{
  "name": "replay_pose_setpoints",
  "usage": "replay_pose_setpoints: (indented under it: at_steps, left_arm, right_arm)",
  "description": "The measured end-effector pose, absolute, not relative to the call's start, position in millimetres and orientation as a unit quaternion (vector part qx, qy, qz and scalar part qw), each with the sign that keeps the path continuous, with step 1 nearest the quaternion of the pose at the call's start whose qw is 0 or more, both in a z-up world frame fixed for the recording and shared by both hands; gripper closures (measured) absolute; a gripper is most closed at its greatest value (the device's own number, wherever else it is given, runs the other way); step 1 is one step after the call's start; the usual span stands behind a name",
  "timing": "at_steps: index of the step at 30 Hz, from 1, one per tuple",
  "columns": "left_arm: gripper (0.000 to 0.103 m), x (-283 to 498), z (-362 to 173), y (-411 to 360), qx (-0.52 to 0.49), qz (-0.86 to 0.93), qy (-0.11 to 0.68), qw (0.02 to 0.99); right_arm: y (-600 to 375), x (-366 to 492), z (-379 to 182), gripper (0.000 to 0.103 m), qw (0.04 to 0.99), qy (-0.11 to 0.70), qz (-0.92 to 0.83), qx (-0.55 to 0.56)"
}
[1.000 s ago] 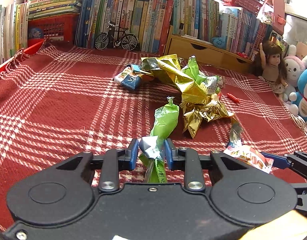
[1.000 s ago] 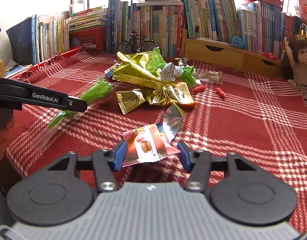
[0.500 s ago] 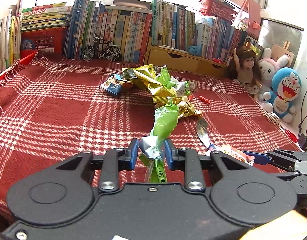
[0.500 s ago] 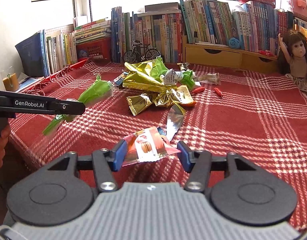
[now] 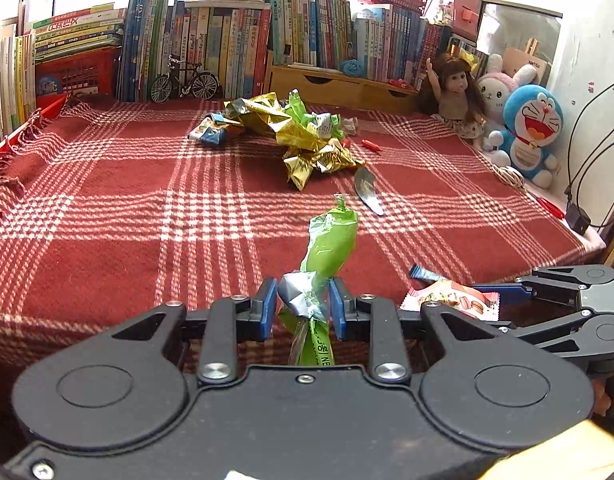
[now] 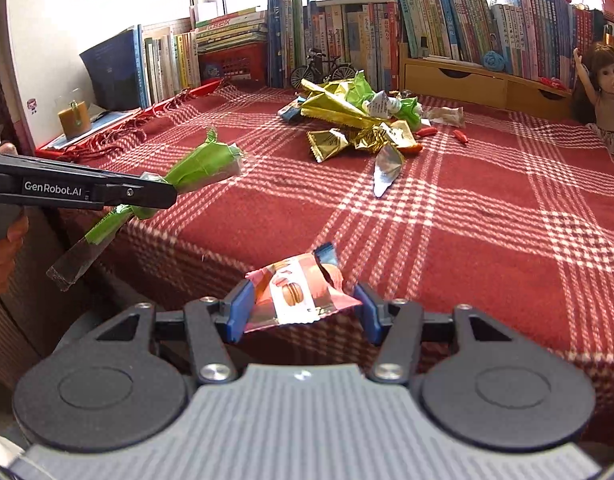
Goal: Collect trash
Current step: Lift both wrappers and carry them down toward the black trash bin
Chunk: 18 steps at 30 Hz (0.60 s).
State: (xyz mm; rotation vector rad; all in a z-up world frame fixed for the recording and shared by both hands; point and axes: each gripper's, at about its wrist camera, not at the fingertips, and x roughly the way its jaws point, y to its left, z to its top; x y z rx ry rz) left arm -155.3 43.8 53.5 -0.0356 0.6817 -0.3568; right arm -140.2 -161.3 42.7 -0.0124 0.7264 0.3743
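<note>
Red plaid cloth (image 5: 107,216) covers the surface in front of you, and both of your grippers hang at its near edge with a load each.

Nearest, your left gripper (image 5: 303,308) is closed narrow on the crumpled middle of a long green wrapper (image 5: 331,240); its top sticks up past the pads and its clear tail dangles below. Just to the right, your right gripper (image 6: 303,306) stands about half wide, clamped across a pink macaron packet (image 6: 303,288) that bows between the pads.

Farther out on the cloth lies a lone silver scrap (image 6: 387,168), and beyond it the main heap of gold wrappers (image 5: 303,136) mixed with green ones, a blue carton and small red bits. Books (image 5: 227,40), a toy bicycle (image 5: 185,80) and a doll (image 5: 453,96) line the back.

Risks from here, as I judge them: the green wrapper is slick film pinched at one bunched spot, so a quick swing could let it slide out. The pink packet is held only by its edges; if it buckles further it may pop free. The two grippers are close together, and the dangling tail could snag the other one.

No bin or bag shows in either view, so where these go is not visible. Print on the wrappers is too small to read.
</note>
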Motion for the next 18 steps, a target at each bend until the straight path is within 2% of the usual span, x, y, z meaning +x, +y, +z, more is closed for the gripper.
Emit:
replay_pose_setpoints:
  at_steps: [8, 18]
  left_arm:
    - [0.077, -185.7, 20.4, 41.2, 0.005, -0.179, 0.387, 0.905]
    - [0.077, -187.7, -23.4, 36.7, 0.012, -0.163, 0.435, 0.885]
  right_arm:
    - [-153.0, -159.7, 14.5, 0.043, 0.895, 0.400, 0.194, -0.017]
    - [-138.2, -167.8, -20.7, 0.043, 0.870, 0.446, 0.206, -0.041]
